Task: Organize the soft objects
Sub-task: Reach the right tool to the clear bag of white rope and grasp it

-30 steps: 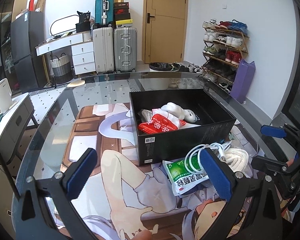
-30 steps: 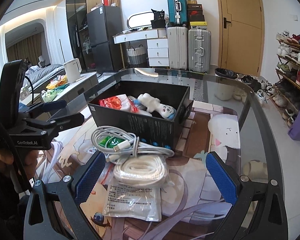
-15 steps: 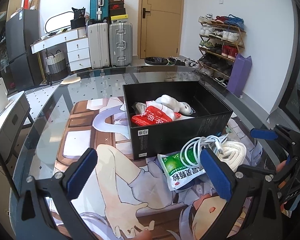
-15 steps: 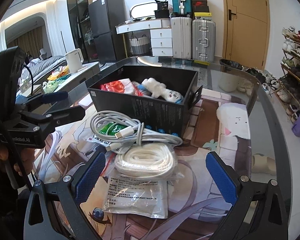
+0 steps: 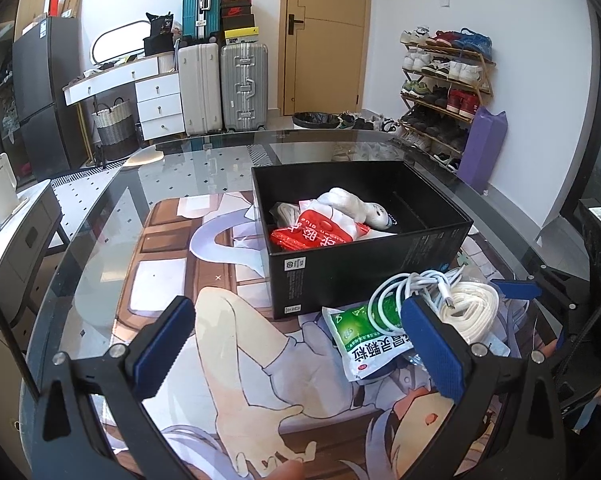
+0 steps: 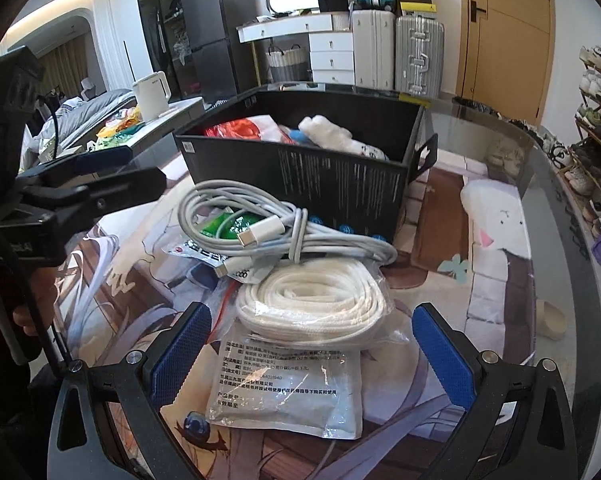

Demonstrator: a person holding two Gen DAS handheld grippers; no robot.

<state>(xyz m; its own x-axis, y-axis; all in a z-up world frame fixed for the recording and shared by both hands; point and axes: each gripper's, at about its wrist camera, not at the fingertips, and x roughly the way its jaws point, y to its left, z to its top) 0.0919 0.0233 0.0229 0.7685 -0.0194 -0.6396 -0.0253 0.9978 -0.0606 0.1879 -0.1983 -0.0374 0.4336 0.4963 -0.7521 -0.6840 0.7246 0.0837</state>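
**Grippers spread wide over soft clutter beside black box**

Grippers frame a glass table (image 5: 100,216) covered by a printed cartoon mat (image 5: 228,320). In the left wrist view, the left gripper (image 5: 300,344) sits at 6 o'clock, jaws wide apart and holding nothing, its blue pads above the mat. At 12 o'clock from it stands the black box (image 5: 364,268), which holds a red-and-white packet (image 5: 320,234) and a white plush toy (image 5: 356,208). Toward 3 o'clock, just in front of the box, lies a green-and-white sachet (image 5: 360,340) with a coiled white cable (image 5: 416,284) on top and a bagged white rope coil (image 5: 468,312) touching it. The right gripper's fingers enter at the 3 o'clock edge.

In the right wrist view, the left gripper shows at 9 o'clock with a hand (image 6: 28,300) on its handle. The right gripper (image 6: 310,354) sits at 6 o'clock, jaws wide, empty, straddling the rope coil and a clear printed pouch (image 6: 288,388). The cable and box lie at 12 o'clock.
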